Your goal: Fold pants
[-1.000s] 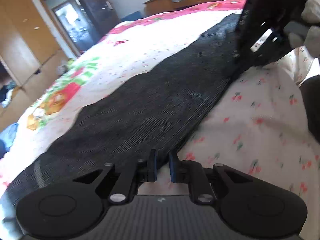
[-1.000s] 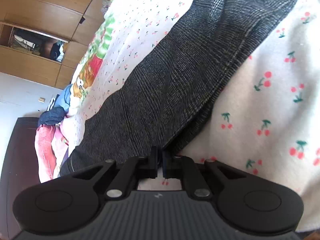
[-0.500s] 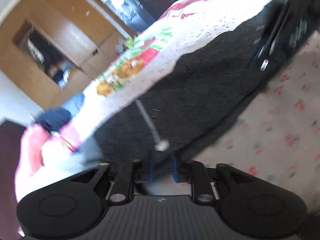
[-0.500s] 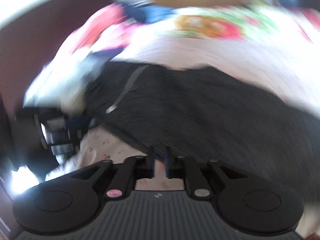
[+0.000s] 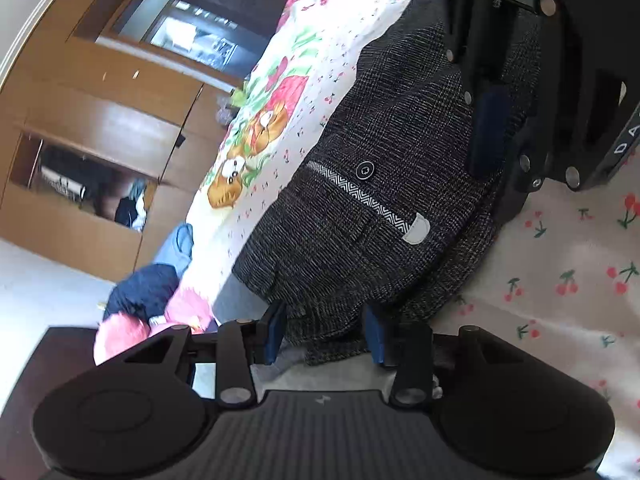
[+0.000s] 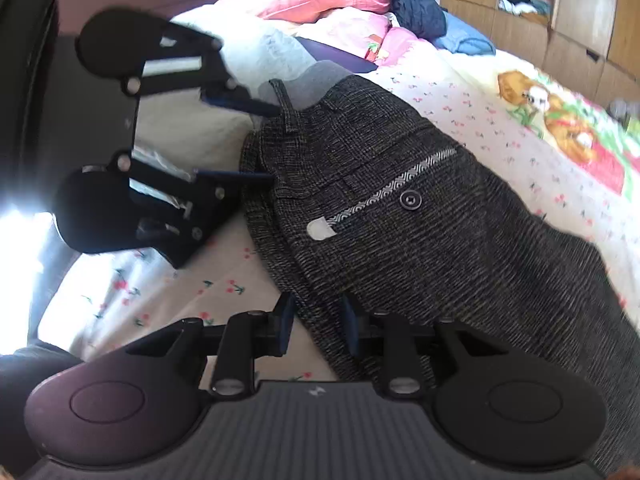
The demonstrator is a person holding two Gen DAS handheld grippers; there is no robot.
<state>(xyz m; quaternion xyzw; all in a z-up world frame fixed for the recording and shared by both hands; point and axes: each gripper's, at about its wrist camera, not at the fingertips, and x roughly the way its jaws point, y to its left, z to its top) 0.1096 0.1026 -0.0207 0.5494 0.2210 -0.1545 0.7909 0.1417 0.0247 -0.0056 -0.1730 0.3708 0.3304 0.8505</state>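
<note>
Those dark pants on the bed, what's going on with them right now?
A person is folding the dark pants on the cherry-print bedsheet with a handheld gripper in each hand. The pants lie doubled over, the back pocket with its button facing up. Both grippers look open. The left gripper has its fingers either side of the waistband end. The right gripper straddles the near folded edge further along. Neither is clamped on the fabric.

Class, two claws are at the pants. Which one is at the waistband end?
The left claw: its fingers straddle the belt-loop edge of the pants, beyond the buttoned pocket. The right claw straddles a side edge instead.
</note>
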